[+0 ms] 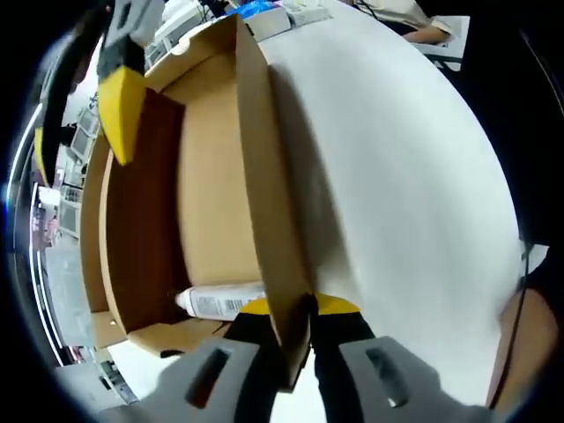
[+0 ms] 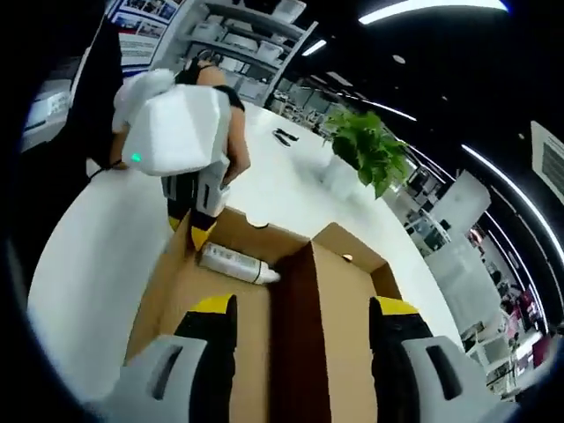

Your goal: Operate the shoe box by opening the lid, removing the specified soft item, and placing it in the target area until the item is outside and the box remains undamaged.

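The left gripper (image 1: 298, 310) pinches the shoe box (image 1: 211, 185) wall between closed jaws; the right gripper (image 2: 304, 315) hangs open above. With the lid open, the white tube (image 2: 236, 262) lies inside; next, I judge, comes reaching in.

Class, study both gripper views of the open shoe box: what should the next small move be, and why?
Probably lower the right gripper toward the white tube. The shoe box is already open, the left gripper pinches its wall, holding it steady, and the tube lies inside, ungrasped; the right jaws stand open above the box.
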Demonstrator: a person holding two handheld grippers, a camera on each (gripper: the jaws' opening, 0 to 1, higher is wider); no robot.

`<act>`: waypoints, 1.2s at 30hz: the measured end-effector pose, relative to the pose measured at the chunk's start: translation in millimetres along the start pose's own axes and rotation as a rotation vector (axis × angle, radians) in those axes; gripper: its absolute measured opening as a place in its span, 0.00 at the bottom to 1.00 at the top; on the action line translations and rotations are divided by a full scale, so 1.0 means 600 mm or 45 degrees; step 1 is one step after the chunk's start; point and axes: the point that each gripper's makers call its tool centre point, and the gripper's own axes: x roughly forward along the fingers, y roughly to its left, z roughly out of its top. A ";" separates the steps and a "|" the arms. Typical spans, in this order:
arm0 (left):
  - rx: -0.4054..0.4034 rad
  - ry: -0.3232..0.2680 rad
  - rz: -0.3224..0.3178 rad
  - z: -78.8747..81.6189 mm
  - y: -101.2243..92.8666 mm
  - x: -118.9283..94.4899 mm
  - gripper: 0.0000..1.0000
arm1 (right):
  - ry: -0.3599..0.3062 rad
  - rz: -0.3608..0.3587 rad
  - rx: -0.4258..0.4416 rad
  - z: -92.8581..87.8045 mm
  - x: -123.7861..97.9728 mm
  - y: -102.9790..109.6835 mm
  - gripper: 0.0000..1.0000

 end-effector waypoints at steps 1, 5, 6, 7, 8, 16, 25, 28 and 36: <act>0.002 0.002 0.000 0.000 0.000 0.000 0.10 | 0.012 0.032 -0.030 0.000 0.008 0.009 0.61; 0.002 0.007 0.000 0.001 0.000 0.001 0.10 | 0.064 0.164 -0.087 0.001 0.047 0.041 0.62; 0.002 0.008 0.000 0.002 0.000 0.001 0.10 | 0.075 0.207 -0.095 0.000 0.055 0.049 0.64; 0.003 0.009 0.000 0.002 0.000 0.001 0.10 | 0.082 0.278 -0.134 -0.001 0.070 0.060 0.65; 0.003 0.010 -0.001 0.002 0.000 0.002 0.10 | 0.081 0.291 -0.155 0.001 0.080 0.059 0.63; 0.008 0.009 0.000 0.002 -0.001 0.003 0.09 | 0.119 0.512 -0.152 0.010 0.148 0.086 0.58; 0.006 0.000 -0.001 0.019 -0.022 0.003 0.09 | 0.186 0.623 -0.173 -0.007 0.178 0.098 0.54; 0.009 -0.001 0.002 0.025 -0.028 0.004 0.09 | 0.207 0.696 -0.166 -0.011 0.182 0.116 0.50; 0.004 -0.004 -0.002 0.020 -0.026 0.004 0.09 | 0.196 0.682 -0.195 -0.017 0.180 0.116 0.45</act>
